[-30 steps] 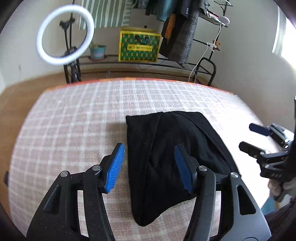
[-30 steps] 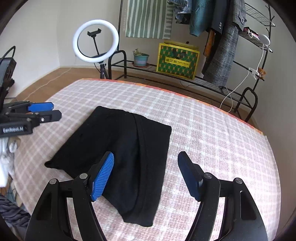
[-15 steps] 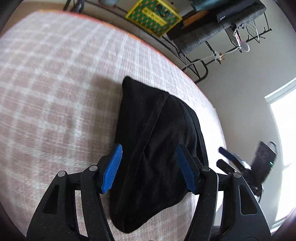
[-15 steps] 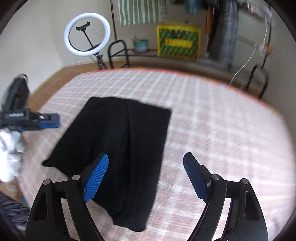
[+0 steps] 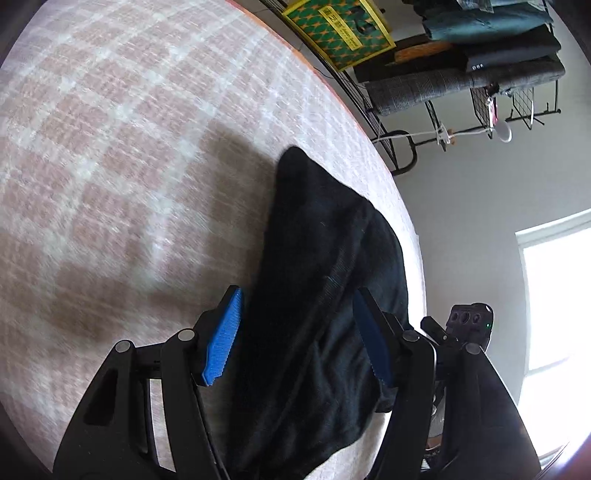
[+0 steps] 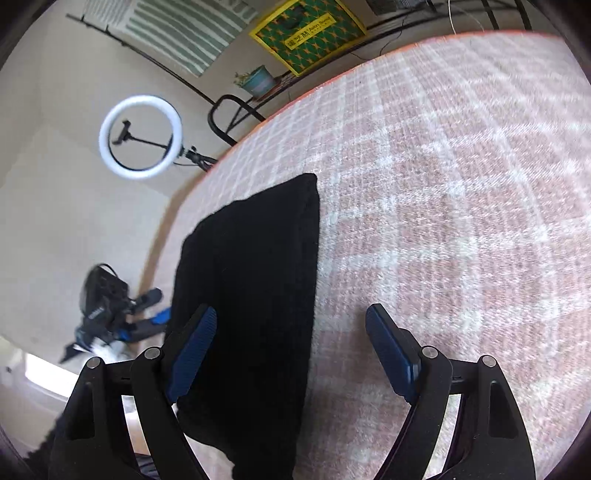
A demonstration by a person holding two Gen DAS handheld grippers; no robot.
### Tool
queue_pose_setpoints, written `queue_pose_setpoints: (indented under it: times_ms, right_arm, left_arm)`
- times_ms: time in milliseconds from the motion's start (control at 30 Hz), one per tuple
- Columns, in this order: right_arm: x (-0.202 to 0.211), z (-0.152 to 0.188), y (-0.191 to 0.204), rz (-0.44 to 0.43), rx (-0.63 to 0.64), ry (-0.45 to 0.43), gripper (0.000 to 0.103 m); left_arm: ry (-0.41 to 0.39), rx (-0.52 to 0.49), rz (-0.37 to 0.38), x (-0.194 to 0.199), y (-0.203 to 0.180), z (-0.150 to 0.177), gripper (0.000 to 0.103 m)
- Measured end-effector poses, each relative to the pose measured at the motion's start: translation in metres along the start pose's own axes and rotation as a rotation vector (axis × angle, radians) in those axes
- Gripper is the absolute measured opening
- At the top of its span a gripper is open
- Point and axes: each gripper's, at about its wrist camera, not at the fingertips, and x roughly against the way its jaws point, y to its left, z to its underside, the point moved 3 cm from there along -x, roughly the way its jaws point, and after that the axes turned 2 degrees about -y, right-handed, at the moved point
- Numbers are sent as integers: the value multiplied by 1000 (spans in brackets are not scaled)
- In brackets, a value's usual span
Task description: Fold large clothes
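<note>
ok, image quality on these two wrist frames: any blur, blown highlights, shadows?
Left wrist: checked cover smeared by motion blur, window blown out white, soft shadow on the cover left of the black garment. Right wrist: cover also blurred toward the right edge, ring light glowing but not clipped; strong fisheye bending in both.

The left gripper [image 5: 295,339] has its blue-padded jaws parted, clear of any cloth, over the near end of a folded black garment [image 5: 325,295]. The garment runs lengthwise ahead of the jaws on a pink-and-white checked bed cover [image 5: 129,155], which spreads off to the jaws' left. Just right of the right jaw, part of the right gripper [image 5: 469,325] peeks out. Far ahead and to the right stand a yellow-and-green patterned box [image 5: 336,29] and a black wire rack [image 5: 480,74] stacked with clothes.
</note>
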Motion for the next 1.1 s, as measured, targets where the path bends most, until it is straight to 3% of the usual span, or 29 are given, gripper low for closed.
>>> queue_pose_setpoints:
  times_ms: [167,233,300,467,700,767,833,900,1100]
  right_arm:
    - [-6,-4,0,-10,15,15,76]
    - [-10,-3,-3,-48,-10,36,60]
    - [-9,-1,-9,-72,-17,47,53]
    - [-12,0,-11,-177,-20,97,52]
    - [-27,-1,1,-235,-31,98,51]
    - [-32,-1,8,-221,-14,101,50]
    - [-33,-2,7,-186,-20,100,33]
    - [-30,-1,3,-164,-30,91,26]
    - [-18,1,35,21,134,75,22]
  left_arm:
    - [-10,22,18,4,13,-7,63]
    - [2,4,28,0,12,-7,63]
    - [13,-4,44,-3,10,-6,63]
    - [72,13,99,-15,9,-5,48]
    - [79,14,112,-32,-8,-8,47]
    - [71,-2,91,-35,-15,-6,47]
    - [61,-19,54,-36,-18,-7,31]
    - [36,-36,15,-34,-22,-4,27]
    - [-52,-277,-168,-20,-68,17,20]
